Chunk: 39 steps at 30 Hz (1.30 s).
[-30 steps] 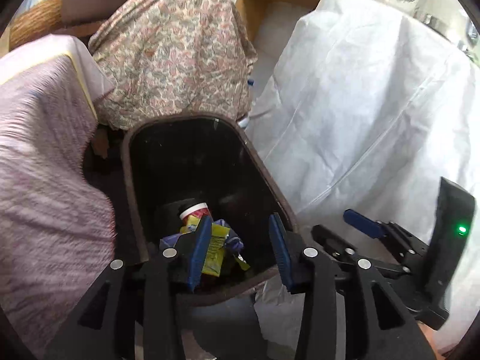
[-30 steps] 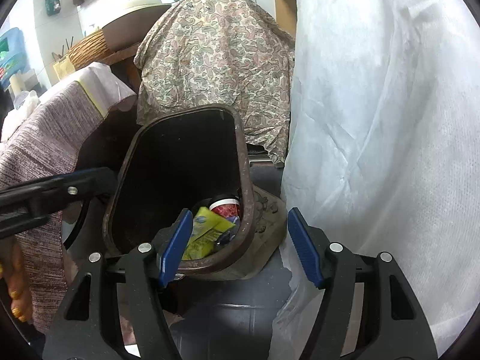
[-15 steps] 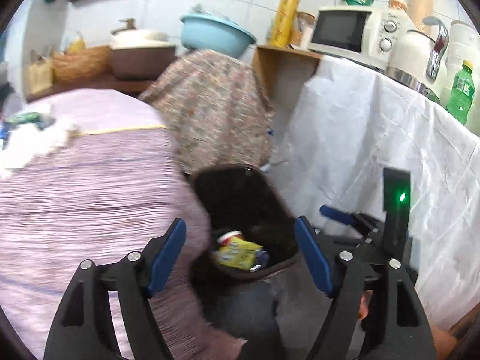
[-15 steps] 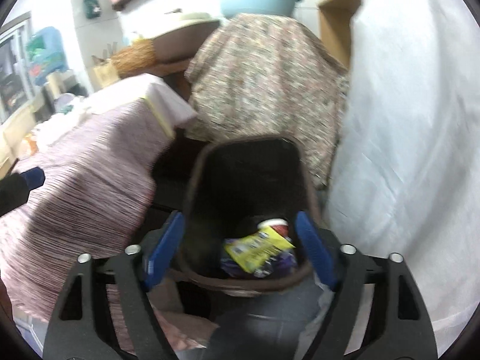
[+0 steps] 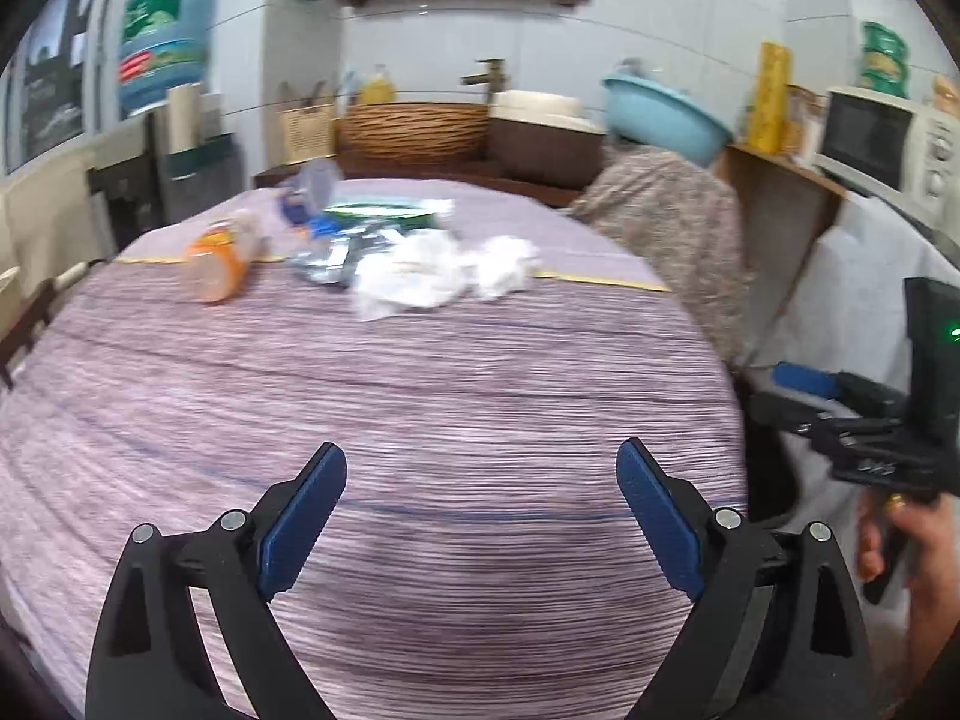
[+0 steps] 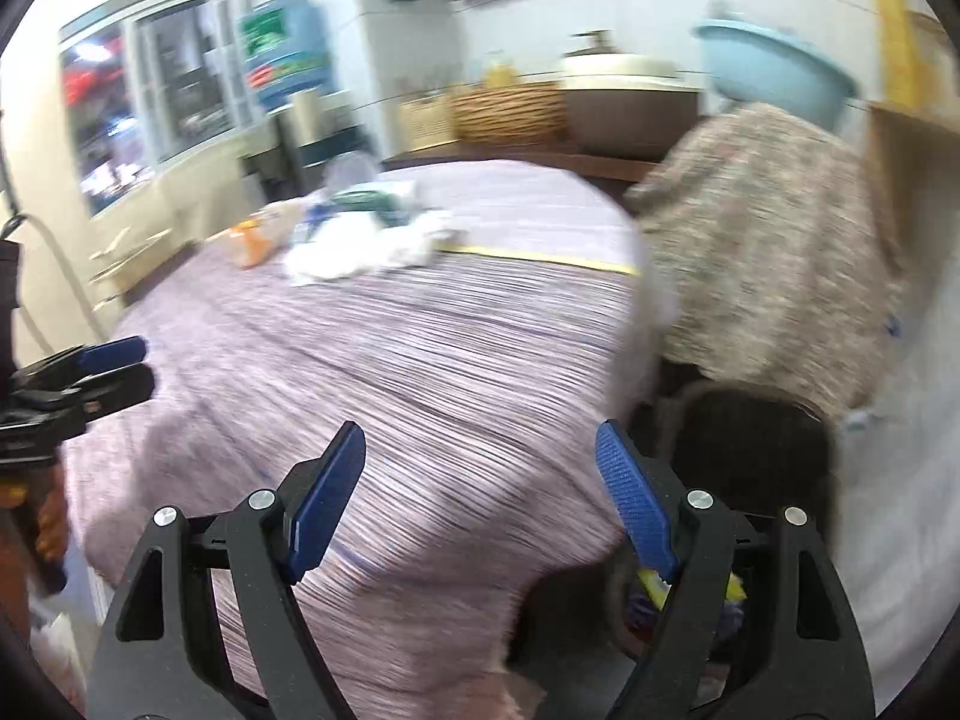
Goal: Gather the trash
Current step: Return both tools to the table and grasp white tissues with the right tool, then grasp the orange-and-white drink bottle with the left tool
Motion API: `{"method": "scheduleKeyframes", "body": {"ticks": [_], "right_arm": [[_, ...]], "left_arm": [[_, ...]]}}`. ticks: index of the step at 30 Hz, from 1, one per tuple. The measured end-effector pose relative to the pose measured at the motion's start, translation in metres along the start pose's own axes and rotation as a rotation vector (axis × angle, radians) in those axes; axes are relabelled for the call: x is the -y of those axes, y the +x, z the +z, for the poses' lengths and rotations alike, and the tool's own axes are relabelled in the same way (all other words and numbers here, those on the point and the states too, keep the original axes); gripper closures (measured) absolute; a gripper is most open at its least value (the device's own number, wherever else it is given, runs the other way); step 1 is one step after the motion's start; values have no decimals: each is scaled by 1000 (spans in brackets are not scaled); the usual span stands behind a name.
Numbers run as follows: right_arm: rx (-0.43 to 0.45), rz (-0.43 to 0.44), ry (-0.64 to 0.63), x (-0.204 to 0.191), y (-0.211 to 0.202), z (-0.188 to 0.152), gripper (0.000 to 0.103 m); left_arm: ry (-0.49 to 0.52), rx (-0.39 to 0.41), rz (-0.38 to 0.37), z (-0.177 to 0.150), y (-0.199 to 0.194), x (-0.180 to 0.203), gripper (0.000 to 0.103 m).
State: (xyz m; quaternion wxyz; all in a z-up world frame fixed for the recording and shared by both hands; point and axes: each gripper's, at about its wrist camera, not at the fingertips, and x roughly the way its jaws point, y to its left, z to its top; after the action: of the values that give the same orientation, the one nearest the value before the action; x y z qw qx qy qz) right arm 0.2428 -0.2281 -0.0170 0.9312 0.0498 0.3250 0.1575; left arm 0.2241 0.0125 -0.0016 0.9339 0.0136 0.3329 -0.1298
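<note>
Blue-padded tongs empty, trash waiting across the table

Left tongs (image 5: 480,516) have just been opening and stand spread wide with nothing between them; right tongs (image 6: 480,495) are spread and empty too. Beyond the bare striped cloth of the table (image 5: 420,420), at the far side, lie crumpled white tissues (image 5: 420,273), soft and light, likely best pinched at a raised fold. Beside them, a tipped orange bottle (image 5: 219,261) looks light and slippery: grip across its middle.

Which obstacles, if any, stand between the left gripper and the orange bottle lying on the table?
Probably none. The left gripper is open and empty, and bare purple tablecloth stretches ahead to the orange bottle, which lies at the left edge of the trash pile.
</note>
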Motion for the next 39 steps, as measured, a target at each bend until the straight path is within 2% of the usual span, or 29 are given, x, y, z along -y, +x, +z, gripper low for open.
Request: {"method": "scheduleKeyframes", "body": {"ticks": [4, 7, 11, 18, 24, 29, 31, 33, 39], "right_arm": [[-33, 48, -72, -30, 27, 29, 24], [-59, 67, -88, -43, 55, 53, 24], [-102, 60, -56, -50, 103, 89, 24], [-161, 13, 46, -35, 177, 140, 25], [-216, 14, 127, -30, 218, 152, 34], [-242, 6, 111, -37, 232, 147, 49], [-253, 25, 90, -42, 231, 146, 62], [-229, 11, 65, -45, 223, 146, 68], [-162, 35, 38, -41, 193, 150, 72]], "left_arm": [[-46, -21, 86, 9, 3, -50, 9], [-75, -36, 118, 18, 7, -78, 9], [-76, -51, 161, 31, 17, -104, 9], [-119, -92, 193, 45, 36, -140, 9], [-136, -100, 207, 53, 45, -155, 9], [-145, -100, 241, 65, 58, -169, 9], [-140, -104, 258, 74, 64, -174, 9], [-145, -108, 271, 83, 70, -180, 9], [-168, -144, 266, 117, 93, -198, 9]]}}
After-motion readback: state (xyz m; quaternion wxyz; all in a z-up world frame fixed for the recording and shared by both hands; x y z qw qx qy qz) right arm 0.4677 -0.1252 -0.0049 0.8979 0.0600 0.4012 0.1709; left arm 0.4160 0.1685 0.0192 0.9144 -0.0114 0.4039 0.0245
